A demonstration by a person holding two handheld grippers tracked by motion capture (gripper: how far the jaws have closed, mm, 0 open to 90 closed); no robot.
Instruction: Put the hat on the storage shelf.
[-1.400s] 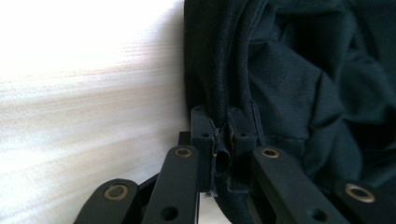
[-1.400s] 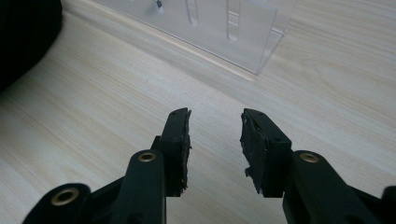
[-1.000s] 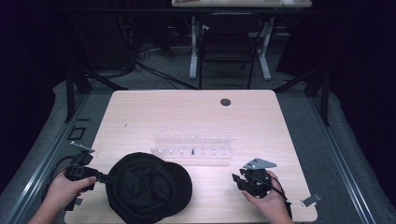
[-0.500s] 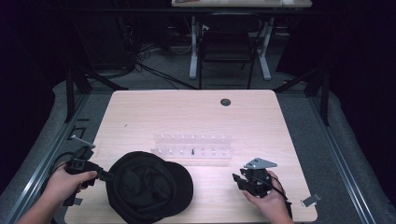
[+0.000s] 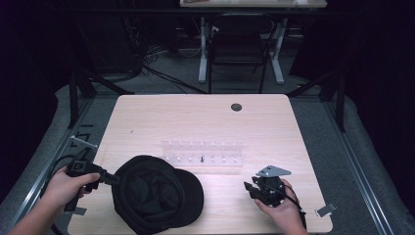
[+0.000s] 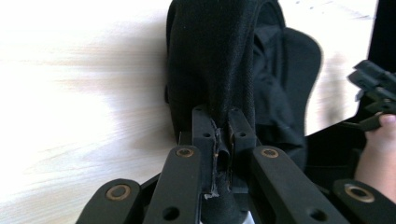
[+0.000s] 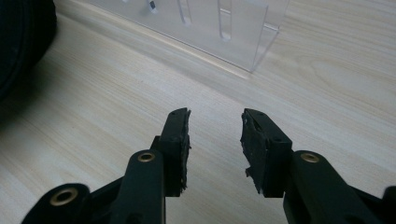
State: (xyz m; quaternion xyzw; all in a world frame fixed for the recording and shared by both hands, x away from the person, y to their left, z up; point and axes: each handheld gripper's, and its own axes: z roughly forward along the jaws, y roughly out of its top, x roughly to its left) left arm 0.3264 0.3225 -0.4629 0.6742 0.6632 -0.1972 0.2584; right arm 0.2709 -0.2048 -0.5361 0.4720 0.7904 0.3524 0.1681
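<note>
One black cap sits near the desk's front edge, just in front of the single clear acrylic rack, and your left hand-held gripper is clamped tight on the cap's left rim, fabric pinched between the jaws in the left gripper view. Your right hand-held gripper rests right of the cap and in front of the rack's right end, jaws spread with nothing between them. Behind the rack the desk is open bare wood back to one small dark round grommet near the far edge.
</note>
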